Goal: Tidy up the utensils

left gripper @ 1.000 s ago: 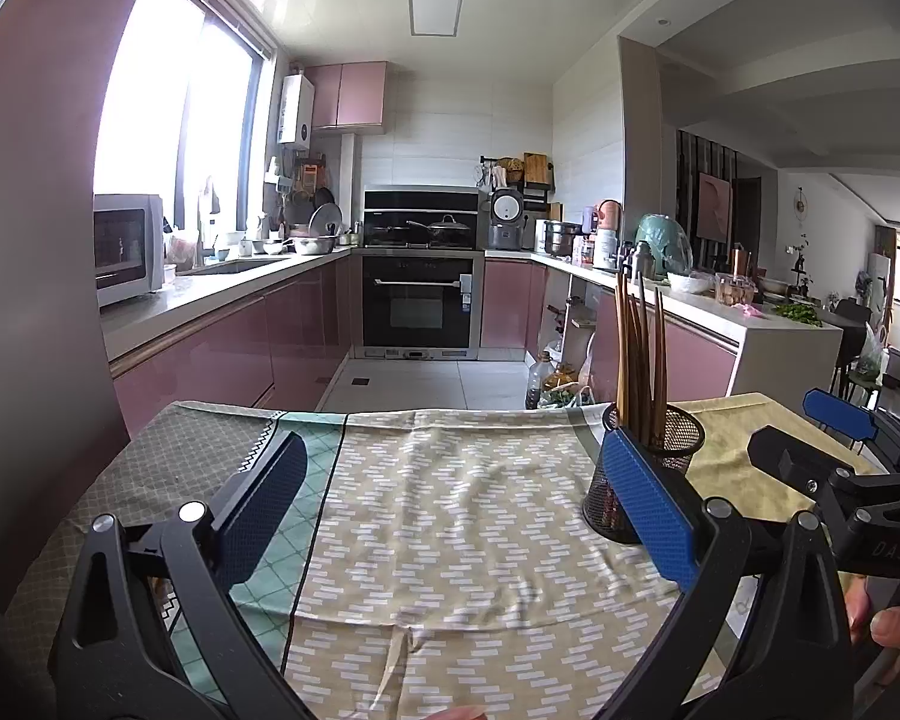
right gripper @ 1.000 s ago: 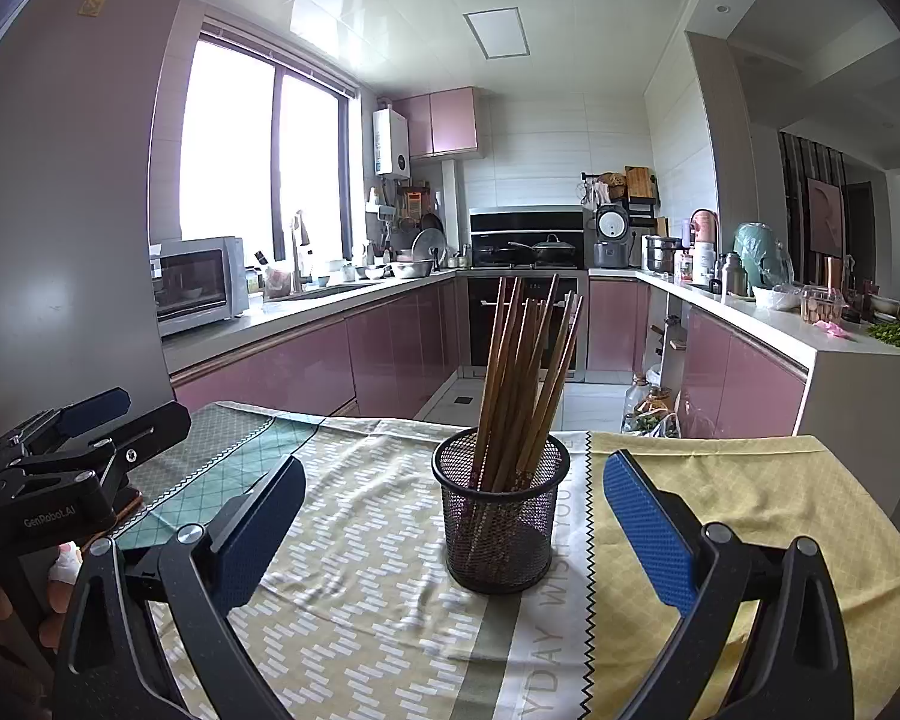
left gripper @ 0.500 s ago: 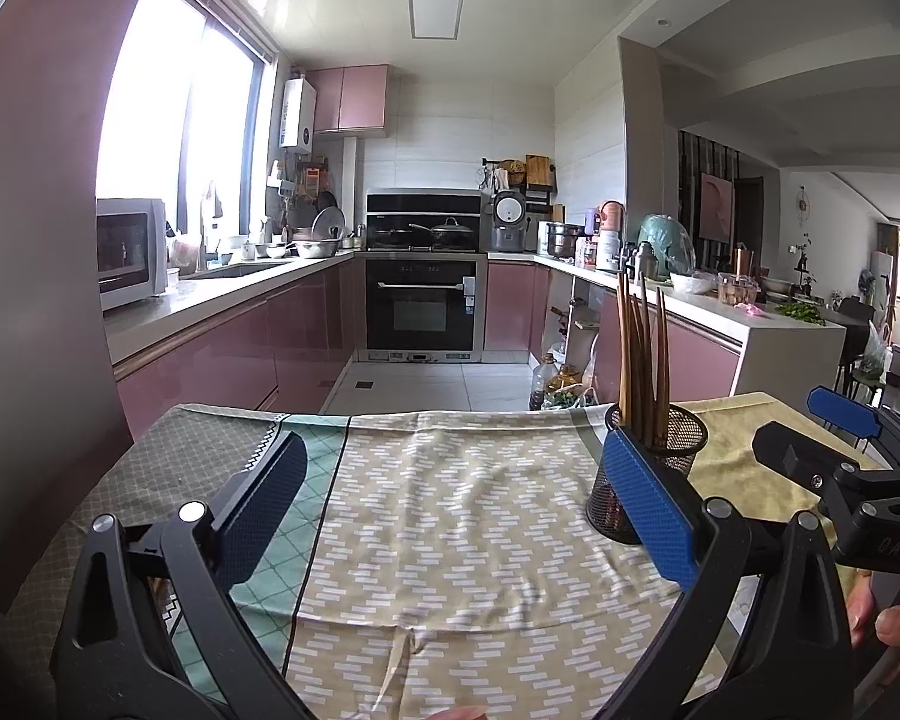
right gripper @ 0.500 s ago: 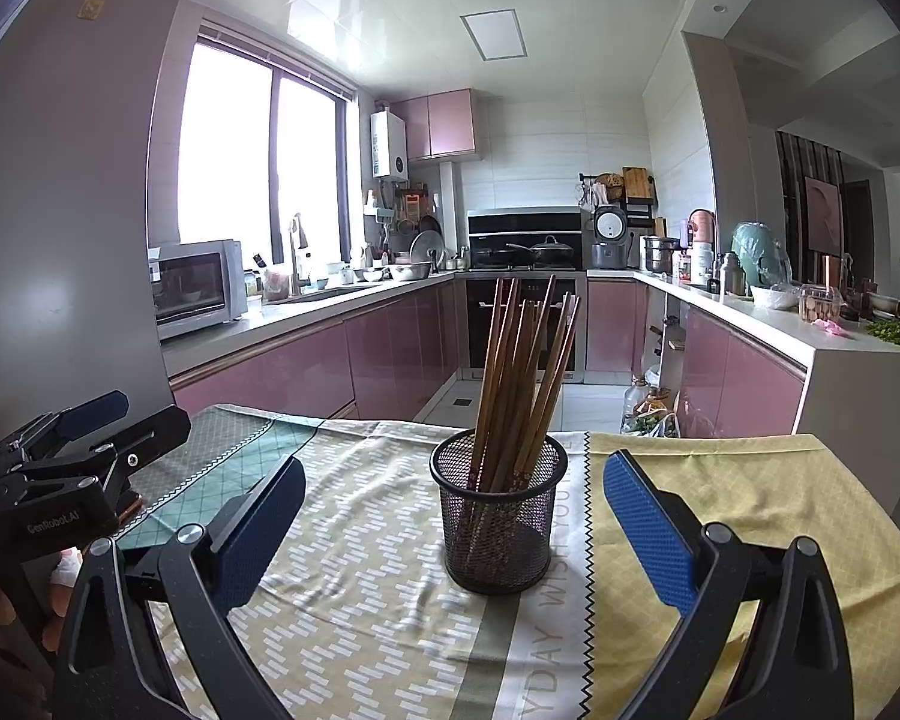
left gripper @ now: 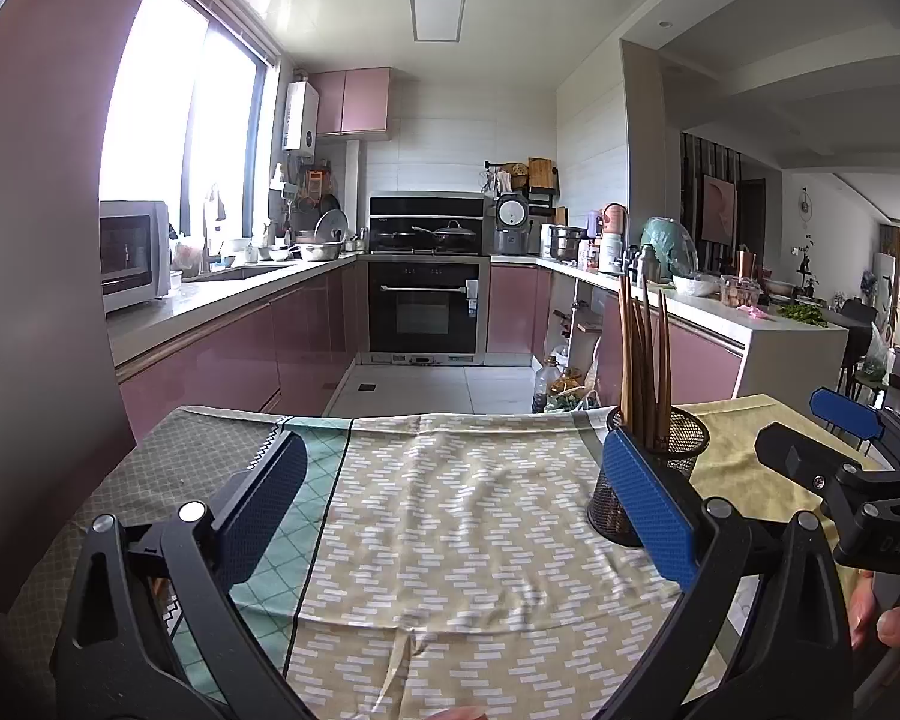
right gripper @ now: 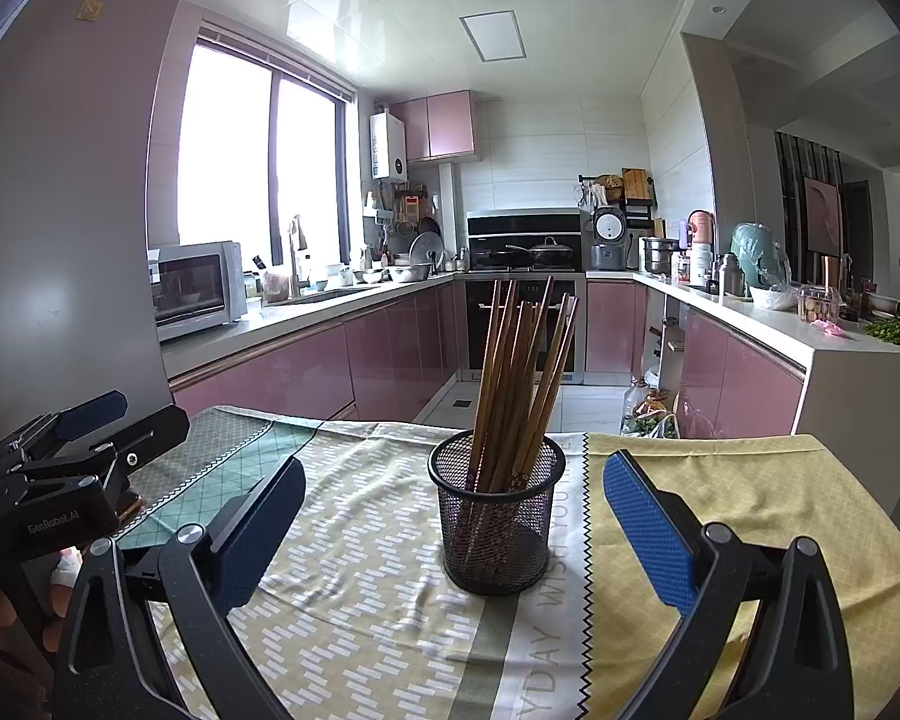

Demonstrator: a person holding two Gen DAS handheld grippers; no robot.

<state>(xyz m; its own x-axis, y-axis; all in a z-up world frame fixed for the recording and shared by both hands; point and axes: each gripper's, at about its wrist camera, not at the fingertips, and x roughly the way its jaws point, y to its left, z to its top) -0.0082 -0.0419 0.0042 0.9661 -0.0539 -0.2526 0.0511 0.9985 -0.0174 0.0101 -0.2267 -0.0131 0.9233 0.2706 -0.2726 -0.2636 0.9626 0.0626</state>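
Both tongs, left tongs [left gripper: 450, 516] and right tongs [right gripper: 453, 528], spread wide and empty; brown wooden chopsticks [right gripper: 519, 387] upright in black mesh cup [right gripper: 495, 525], mid-surface, just beyond right tongs — liable to tip if clipped on loose patterned cloth [right gripper: 360, 600].

In the left wrist view, the lower left part of the black wire-mesh cup [left gripper: 684, 438] is hidden behind a blue pad of the left gripper [left gripper: 450, 504]. The lower ends of the brown wooden chopsticks [right gripper: 522, 372] are obscured by the mesh. The right gripper [left gripper: 834, 444] is cut off by the picture's edge, and only fingertips [left gripper: 897, 624] of the hand are shown.
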